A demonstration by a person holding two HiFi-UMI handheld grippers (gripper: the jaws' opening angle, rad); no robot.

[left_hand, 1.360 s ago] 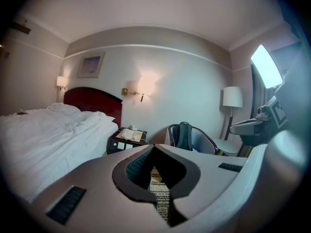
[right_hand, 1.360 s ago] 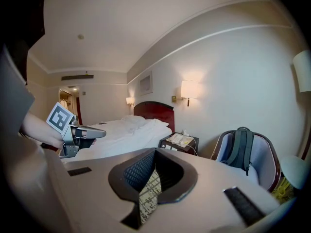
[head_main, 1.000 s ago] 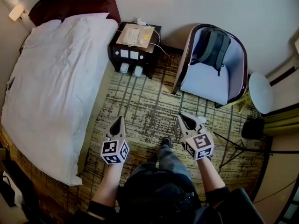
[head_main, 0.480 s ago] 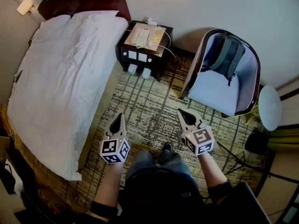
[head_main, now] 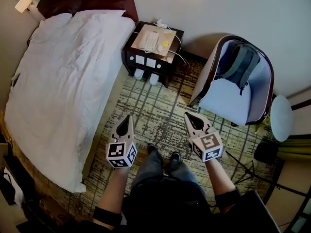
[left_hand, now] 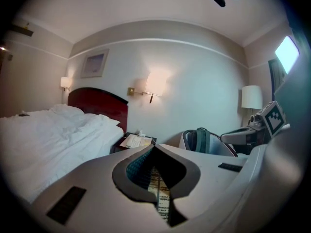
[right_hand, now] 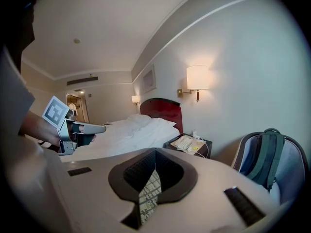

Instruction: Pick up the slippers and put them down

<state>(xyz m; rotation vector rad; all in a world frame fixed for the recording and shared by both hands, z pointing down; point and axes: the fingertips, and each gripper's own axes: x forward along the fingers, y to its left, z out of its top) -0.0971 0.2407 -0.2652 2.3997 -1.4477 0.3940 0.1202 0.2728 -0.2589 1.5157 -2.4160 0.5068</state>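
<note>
A pair of white slippers (head_main: pixel 140 74) is seen on the floor, side by side, at the bottom front of a dark bedside table (head_main: pixel 161 66). They are not touched by anything. A white phone (head_main: pixel 149 40) and some paper are laid on top of that table. A big bed (head_main: pixel 63 81) with white covers is placed just to the left of the table. A chair (head_main: pixel 226 95) is set to the right of it, and a grey backpack (head_main: pixel 241 64) is leaned against the chair's back.

The left gripper (head_main: pixel 128 117) is held out over the patterned carpet (head_main: pixel 150 106), near the side of the bed. Its jaws are pressed tight together, and nothing is held between them. The right gripper (head_main: pixel 187 115) is held out beside it, closer to the chair. Its jaws are closed too, and nothing is gripped there either. Both grippers are pointed towards the bedside table, and both are kept well apart from the slippers.

Two dark shoes (head_main: pixel 151 149) are seen on the carpet between the grippers. A lit lamp (right_hand: pixel 197 76) is fixed on the wall above the table.
</note>
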